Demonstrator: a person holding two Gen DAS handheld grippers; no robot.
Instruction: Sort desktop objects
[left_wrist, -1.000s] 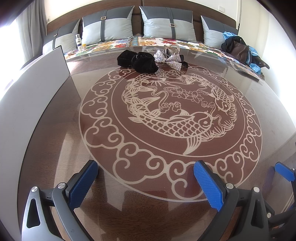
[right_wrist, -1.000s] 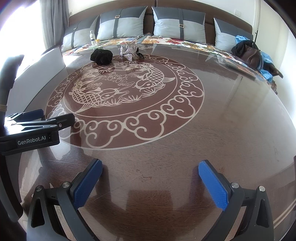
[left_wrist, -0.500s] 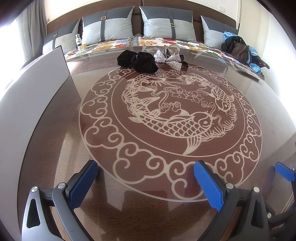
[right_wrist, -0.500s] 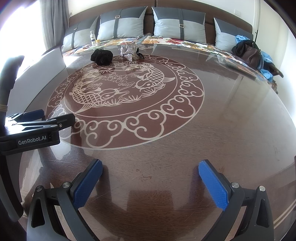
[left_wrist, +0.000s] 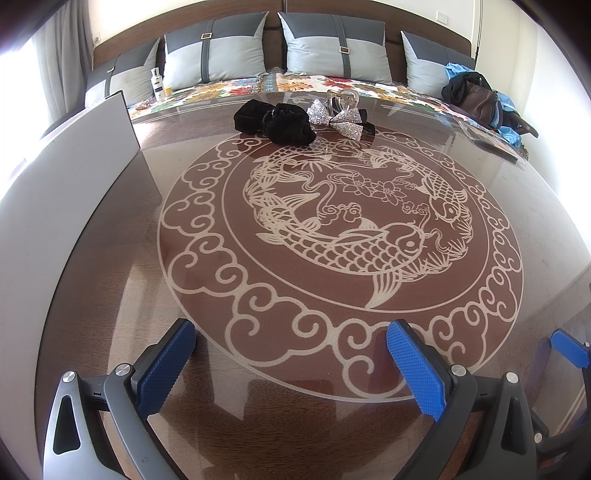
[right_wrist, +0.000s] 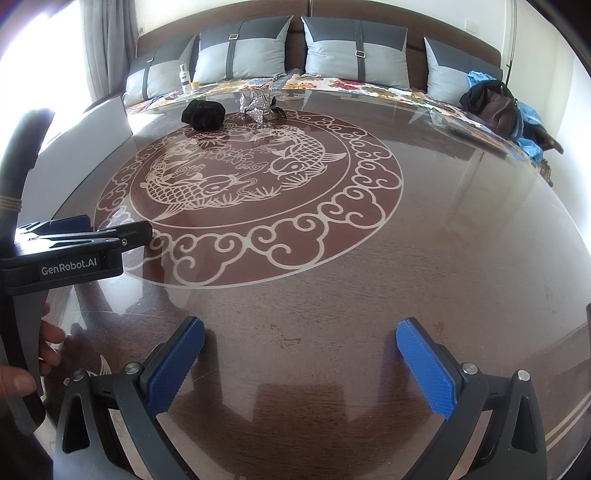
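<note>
Left wrist view: the left gripper (left_wrist: 290, 363) is held low over the near edge of the glass-topped bench (left_wrist: 96, 266), its blue-padded fingers (left_wrist: 166, 363) spread wide with nothing between them, aimed toward the far side. At the lower right edge of this view one blue pad of the right gripper (left_wrist: 569, 347) is seen, just beside the left one. At the far rim of the fish medallion (left_wrist: 340, 236) a black velvet scrunchie (left_wrist: 284, 122) is found, with a second black fabric piece (left_wrist: 249, 116) touching it on the left. A silver sequin bow (left_wrist: 338, 120) lies just to the right of the scrunchie, and a clear hair claw (left_wrist: 341, 99) is seen behind the bow. A white board (left_wrist: 62, 184) stands along the left edge of the bench.

In the right wrist view the right gripper (right_wrist: 299, 365) is likewise held level over bare bench, its fingers (right_wrist: 175, 363) set wide apart and empty. The left gripper is seen side-on at the left, gripped from below by a hand (right_wrist: 22, 363) whose fingertips wrap the handle. All task items are well apart from both grippers. A bed with grey pillows (right_wrist: 236, 55) lies beyond the bench.
</note>
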